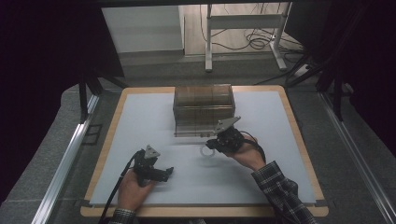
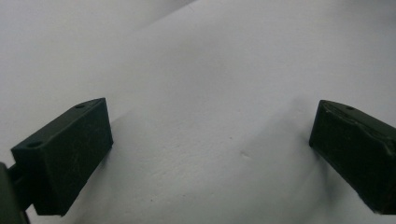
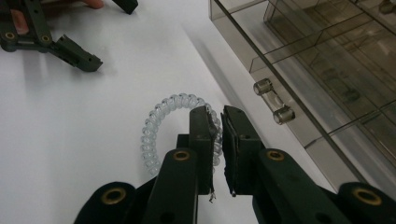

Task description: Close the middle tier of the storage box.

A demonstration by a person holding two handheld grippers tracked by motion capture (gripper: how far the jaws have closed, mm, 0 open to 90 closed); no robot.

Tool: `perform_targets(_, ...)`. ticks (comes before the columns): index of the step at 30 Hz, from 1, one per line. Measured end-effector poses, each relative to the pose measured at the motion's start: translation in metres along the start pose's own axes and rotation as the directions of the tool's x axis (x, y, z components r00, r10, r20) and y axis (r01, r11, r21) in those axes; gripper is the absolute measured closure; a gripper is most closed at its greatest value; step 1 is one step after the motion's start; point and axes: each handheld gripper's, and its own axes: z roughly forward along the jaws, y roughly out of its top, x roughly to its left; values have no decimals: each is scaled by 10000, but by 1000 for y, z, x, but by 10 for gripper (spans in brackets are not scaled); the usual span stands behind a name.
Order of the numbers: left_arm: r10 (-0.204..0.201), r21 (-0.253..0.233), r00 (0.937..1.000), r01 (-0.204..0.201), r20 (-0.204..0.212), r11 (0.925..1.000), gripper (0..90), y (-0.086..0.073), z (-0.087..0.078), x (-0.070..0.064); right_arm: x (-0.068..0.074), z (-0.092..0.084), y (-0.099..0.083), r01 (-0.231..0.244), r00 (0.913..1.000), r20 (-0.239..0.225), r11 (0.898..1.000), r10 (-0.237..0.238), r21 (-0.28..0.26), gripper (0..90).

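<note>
A clear spiral hair tie (image 3: pixel 156 126) lies on the white mat (image 1: pixel 140 121), just in front of a smoky transparent drawer box (image 1: pixel 203 109). My right gripper (image 3: pixel 218 114) is shut on the tie's right side, and a strand is pinched between the pads. In the high view the right gripper (image 1: pixel 215 144) sits at the box's front right corner, with the tie (image 1: pixel 207 150) poking out to its left. My left gripper (image 1: pixel 166 172) rests near the mat's front edge, pointing right. Its jaws stand wide open (image 2: pixel 210 135) with only bare mat between them.
The box's drawer front (image 3: pixel 317 56) carries a clear bar handle (image 3: pixel 273 100), close to my right gripper's fingertips. My left gripper (image 3: pixel 109 32) appears farther off in the right gripper view. A wooden rim (image 1: pixel 299 135) frames the mat. Table legs and cables stand beyond.
</note>
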Motion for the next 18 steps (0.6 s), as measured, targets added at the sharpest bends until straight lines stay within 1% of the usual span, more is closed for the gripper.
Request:
perform_targets(9, 13, 11, 10000, -13, 2, 10000, 0, 0, 0, 0, -2, -1, 5, 7, 9999, 152, 9999, -5, -129, 809)
perform_targets(18, 12, 11, 10000, -12, -1, 10000, 0, 0, 0, 0, -6, -3, 10, -104, 9996, 261, 9997, 110, -233, 809)
